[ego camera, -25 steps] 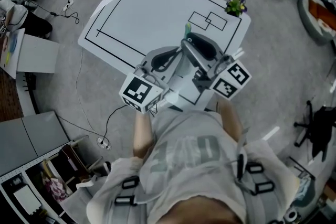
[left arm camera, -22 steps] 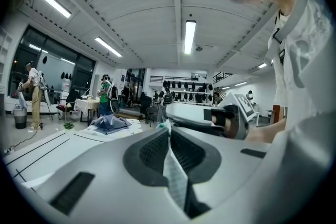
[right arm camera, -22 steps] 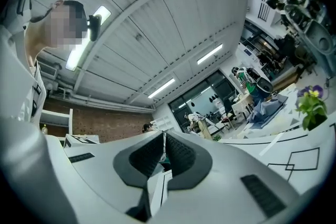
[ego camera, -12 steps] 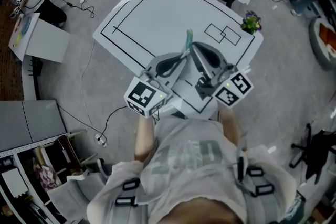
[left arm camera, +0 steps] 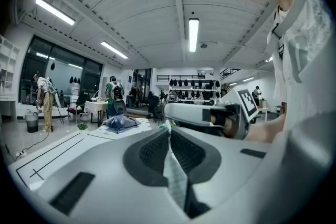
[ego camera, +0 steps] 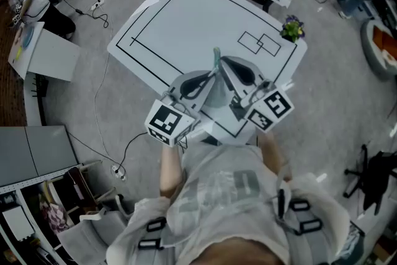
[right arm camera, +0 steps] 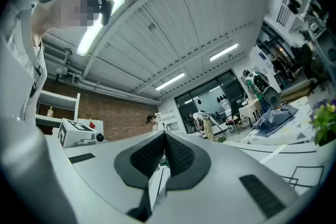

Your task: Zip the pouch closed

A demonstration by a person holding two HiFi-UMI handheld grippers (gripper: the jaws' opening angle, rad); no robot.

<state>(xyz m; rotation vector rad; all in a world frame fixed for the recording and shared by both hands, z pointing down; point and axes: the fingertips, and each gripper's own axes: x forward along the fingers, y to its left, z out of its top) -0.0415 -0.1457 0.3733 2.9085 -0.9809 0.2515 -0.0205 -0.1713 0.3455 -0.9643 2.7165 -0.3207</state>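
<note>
Over the near edge of the white counter [ego camera: 186,15], the person holds both pairs of tongs tip to tip. The left tongs [left arm camera: 169,132] are clenched on a fold of the pale green pouch [left arm camera: 175,178]. The right tongs [right arm camera: 164,140] are clamped on the pouch as well, just beside the left pair, and a strip of it pokes out between the tips. A small potted plant [ego camera: 292,28] sits at the counter's far corner.

Head view dim and greyish with flat, even light, both gripper views lit by ceiling strip lights [left arm camera: 193,34] glaring white, heavy fisheye bending and black corners, left gripper [left arm camera: 169,127] and right gripper [right arm camera: 164,138] soft, close to lens
</note>
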